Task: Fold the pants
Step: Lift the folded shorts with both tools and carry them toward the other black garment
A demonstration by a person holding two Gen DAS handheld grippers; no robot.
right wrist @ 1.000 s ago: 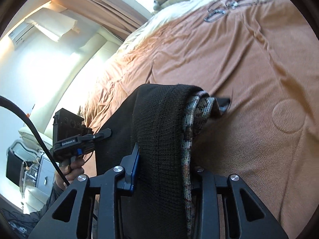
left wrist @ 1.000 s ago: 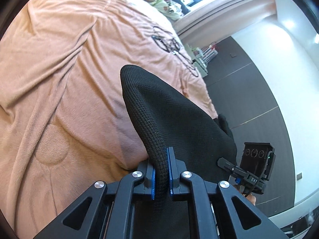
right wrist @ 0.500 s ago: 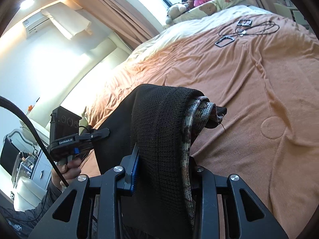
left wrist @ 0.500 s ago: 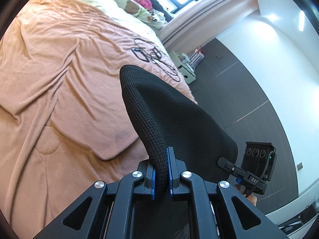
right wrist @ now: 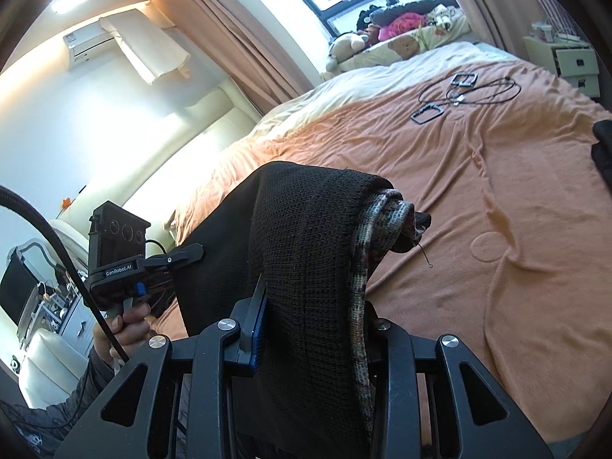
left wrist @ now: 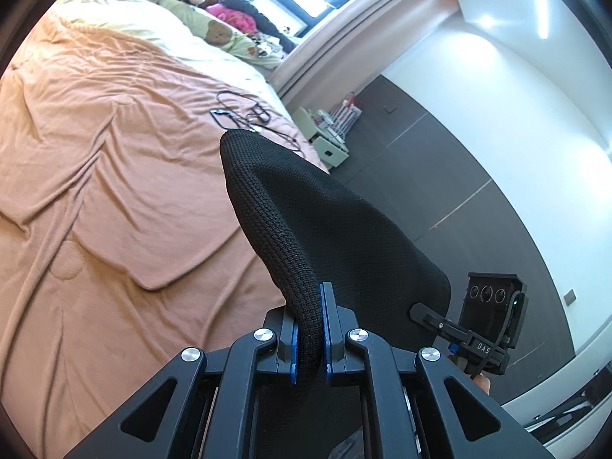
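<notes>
pants (left wrist: 329, 237) higher off bed (left wrist: 114, 191) vs. before

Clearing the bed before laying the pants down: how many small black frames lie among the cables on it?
2: frame nearer the camera, frame beyond it, both beside the cables. More may be hidden.

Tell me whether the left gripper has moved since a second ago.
Yes. The left gripper, clamped on the black knit pants, has risen away from the orange bedspread; the far window now shows.

A home bedroom: wide bed (right wrist: 478, 191) with orange blanket, stuffed toys (right wrist: 346, 48), curtains (right wrist: 244, 38).
</notes>
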